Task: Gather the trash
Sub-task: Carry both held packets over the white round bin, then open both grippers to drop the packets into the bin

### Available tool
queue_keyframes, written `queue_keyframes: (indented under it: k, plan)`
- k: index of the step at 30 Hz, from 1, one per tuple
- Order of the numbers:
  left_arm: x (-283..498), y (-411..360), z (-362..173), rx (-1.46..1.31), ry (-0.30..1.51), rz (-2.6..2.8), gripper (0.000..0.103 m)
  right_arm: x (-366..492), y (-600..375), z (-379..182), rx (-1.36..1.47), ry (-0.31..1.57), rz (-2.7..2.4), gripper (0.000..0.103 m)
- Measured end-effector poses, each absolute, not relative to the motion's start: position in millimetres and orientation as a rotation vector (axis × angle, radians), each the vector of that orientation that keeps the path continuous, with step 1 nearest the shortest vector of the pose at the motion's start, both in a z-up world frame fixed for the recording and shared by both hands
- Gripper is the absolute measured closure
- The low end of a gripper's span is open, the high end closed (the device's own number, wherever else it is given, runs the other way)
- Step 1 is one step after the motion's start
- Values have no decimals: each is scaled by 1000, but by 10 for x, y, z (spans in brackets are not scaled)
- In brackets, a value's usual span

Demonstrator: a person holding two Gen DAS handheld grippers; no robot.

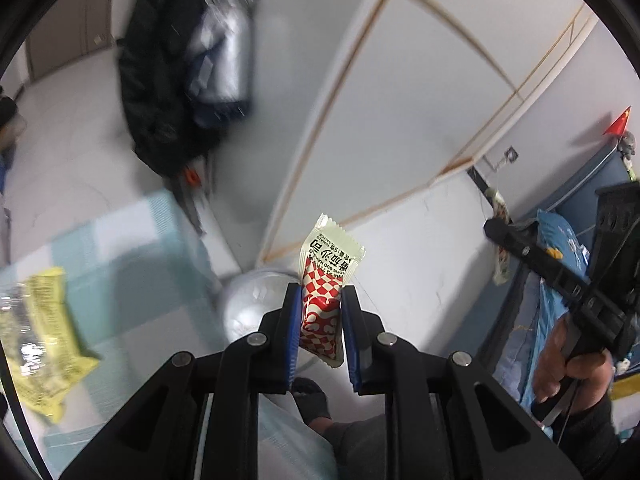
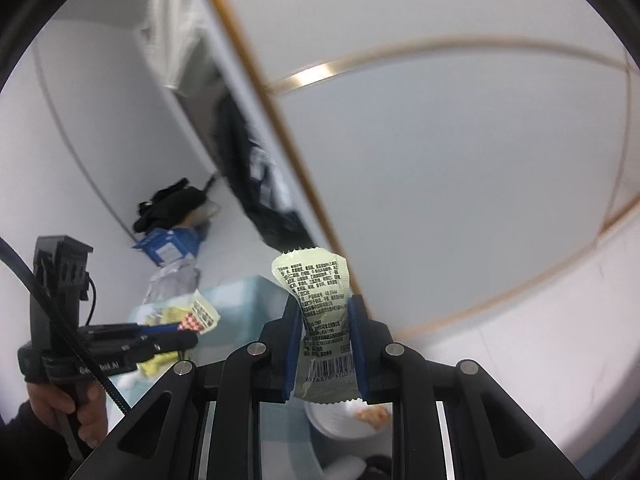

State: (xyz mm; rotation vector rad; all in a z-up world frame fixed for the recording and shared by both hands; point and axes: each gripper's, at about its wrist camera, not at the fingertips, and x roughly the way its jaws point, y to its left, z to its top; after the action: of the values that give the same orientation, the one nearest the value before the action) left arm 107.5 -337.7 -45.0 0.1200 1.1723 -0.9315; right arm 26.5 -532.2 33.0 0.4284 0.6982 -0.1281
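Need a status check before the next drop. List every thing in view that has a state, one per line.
left gripper: shut on the red-checked sauce packet
red-checked sauce packet: held upright, off the table
right gripper: shut on the pale sauce packet
pale sauce packet: held upright, barcode end down
yellow wrapper: lying crumpled on the checked cloth
white bin: open, below the right gripper, scraps inside
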Motion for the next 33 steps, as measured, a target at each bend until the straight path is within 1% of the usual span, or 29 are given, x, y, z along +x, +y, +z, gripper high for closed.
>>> queue_keyframes:
  k: [6, 12, 17, 19, 22, 25, 33]
  plan:
    - [1114, -3797, -969, 183, 1344, -901, 88, 210, -5698, -416, 560, 815, -163, 81]
    - [1138, -4052, -1449, 256, 1487, -832, 88, 360, -5806, -1112, 667, 922, -137, 81]
    - [1264, -4095, -1890, 170, 1657, -758, 88, 544, -5805, -1584, 753, 966, -96, 81]
    - [1282, -4114, -2018, 183, 1680, -714, 88, 586, -5846, -1763, 792, 971, -91, 81]
    - [1307, -4119, -2099, 255, 1663, -610, 88, 668, -5862, -1994, 831, 998, -76, 81]
    - [1315, -4115, -2236, 255, 1704, -585, 88, 758, -5885, -2188, 869, 1018, -56, 81]
    - [1352, -4155, -2419, 267, 1748, -503, 87, 849, -5841, -2481, 924, 1062, -26, 81]
